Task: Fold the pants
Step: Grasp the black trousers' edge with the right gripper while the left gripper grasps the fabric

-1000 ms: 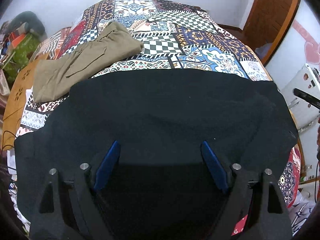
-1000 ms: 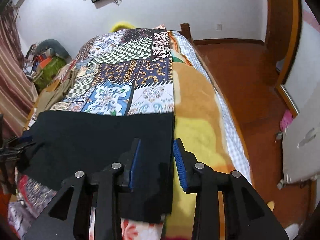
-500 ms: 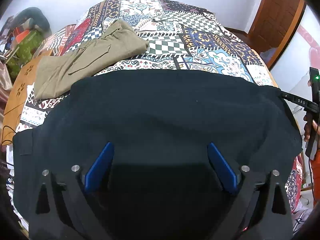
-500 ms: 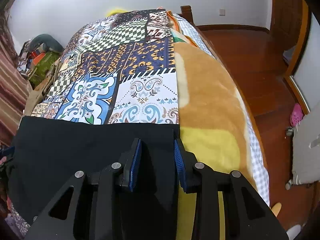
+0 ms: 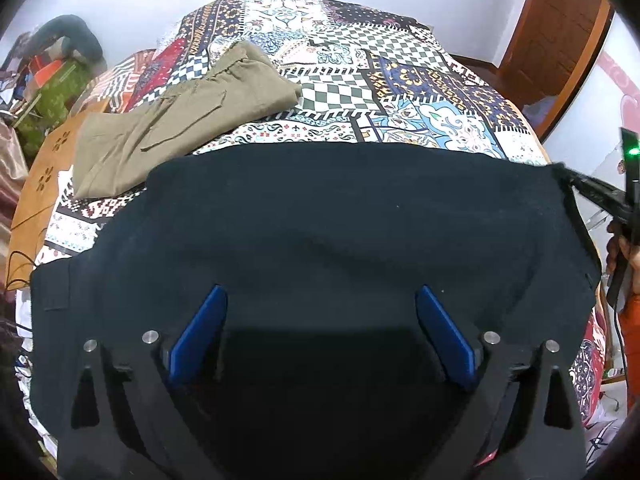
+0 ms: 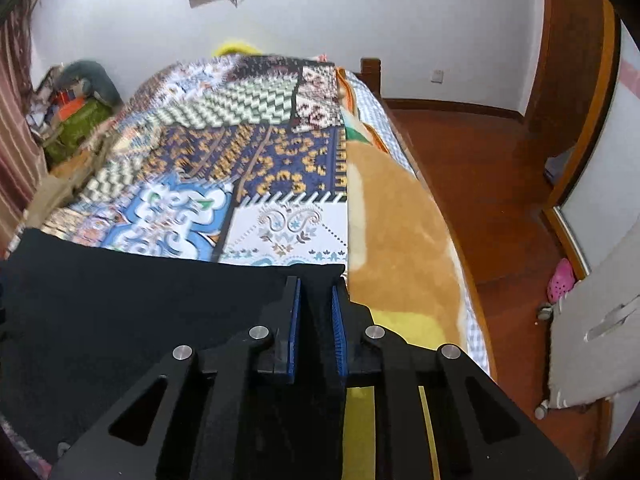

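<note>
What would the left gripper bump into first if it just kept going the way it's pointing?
Most likely the black pants spread on the patchwork bedspread. The left gripper points down at them with its jaws wide open and nothing between; how near the cloth is, the view doesn't show.

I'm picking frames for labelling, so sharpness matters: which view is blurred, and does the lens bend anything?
Right wrist view: the patchwork bedspread is smeared by motion blur, worst at its far left; the right tongs stay sharp. Left wrist view: crisp, the khaki pants show clear seams, but the black pants are nearly featureless. Both views: fisheye bowing with dark corners.
</note>
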`<action>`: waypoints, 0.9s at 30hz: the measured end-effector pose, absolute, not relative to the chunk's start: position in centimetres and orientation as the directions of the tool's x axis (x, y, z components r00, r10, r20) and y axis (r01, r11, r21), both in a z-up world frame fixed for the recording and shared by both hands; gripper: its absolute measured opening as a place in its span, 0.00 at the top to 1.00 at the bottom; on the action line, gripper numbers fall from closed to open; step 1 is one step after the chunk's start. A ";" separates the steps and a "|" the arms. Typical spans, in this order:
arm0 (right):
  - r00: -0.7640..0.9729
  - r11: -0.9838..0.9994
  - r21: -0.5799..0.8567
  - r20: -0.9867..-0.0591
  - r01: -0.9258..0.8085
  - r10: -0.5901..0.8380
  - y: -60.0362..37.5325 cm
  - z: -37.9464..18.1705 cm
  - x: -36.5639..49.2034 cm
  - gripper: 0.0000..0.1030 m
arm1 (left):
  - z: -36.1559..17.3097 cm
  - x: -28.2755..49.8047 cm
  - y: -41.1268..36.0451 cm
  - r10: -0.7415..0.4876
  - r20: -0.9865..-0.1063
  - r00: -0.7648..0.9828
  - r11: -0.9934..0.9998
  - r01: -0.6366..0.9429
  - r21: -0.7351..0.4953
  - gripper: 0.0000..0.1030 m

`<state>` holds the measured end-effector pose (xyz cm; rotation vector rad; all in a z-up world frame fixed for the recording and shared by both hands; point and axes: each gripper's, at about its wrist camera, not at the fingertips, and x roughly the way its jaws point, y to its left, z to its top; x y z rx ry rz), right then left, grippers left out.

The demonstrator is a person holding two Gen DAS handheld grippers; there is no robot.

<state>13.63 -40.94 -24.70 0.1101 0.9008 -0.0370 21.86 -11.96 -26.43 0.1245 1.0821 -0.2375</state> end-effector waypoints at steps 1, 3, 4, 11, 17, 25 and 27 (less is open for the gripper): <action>0.603 0.995 0.070 -0.798 0.076 0.010 -40.8 -25.3 14.0 0.87 | -26.3 21.8 -11.8 -0.126 -0.883 0.452 0.968 0.250 -0.010 0.06; 0.570 0.996 0.058 -0.821 0.070 0.008 -40.4 -26.3 14.5 0.86 | -25.7 21.5 -11.1 -0.115 -0.876 0.468 0.971 0.238 0.000 0.06; 0.573 0.996 0.051 -0.820 0.073 0.000 -40.3 -26.1 14.4 0.85 | -25.3 21.4 -10.7 -0.112 -0.871 0.478 0.973 0.230 0.001 0.06; 0.582 0.993 0.080 -0.813 0.086 0.015 -40.3 -23.0 12.3 0.72 | -21.5 20.2 -5.0 -0.040 -0.816 0.576 0.993 0.112 0.030 0.06; 0.609 0.989 0.097 -0.793 0.109 0.011 -39.7 -21.2 9.3 0.62 | -20.3 18.0 3.3 0.085 -0.797 0.598 0.996 -0.058 0.063 0.06; 0.608 0.978 0.097 -0.793 0.186 -0.037 -39.4 -20.5 5.3 0.61 | -21.1 14.5 15.5 0.237 -0.811 0.535 0.952 -0.296 0.082 0.06; 0.601 0.975 0.091 -0.798 0.204 -0.052 -39.2 -20.6 4.6 0.60 | -21.7 13.8 17.4 0.229 -0.823 0.520 0.944 -0.325 0.058 0.06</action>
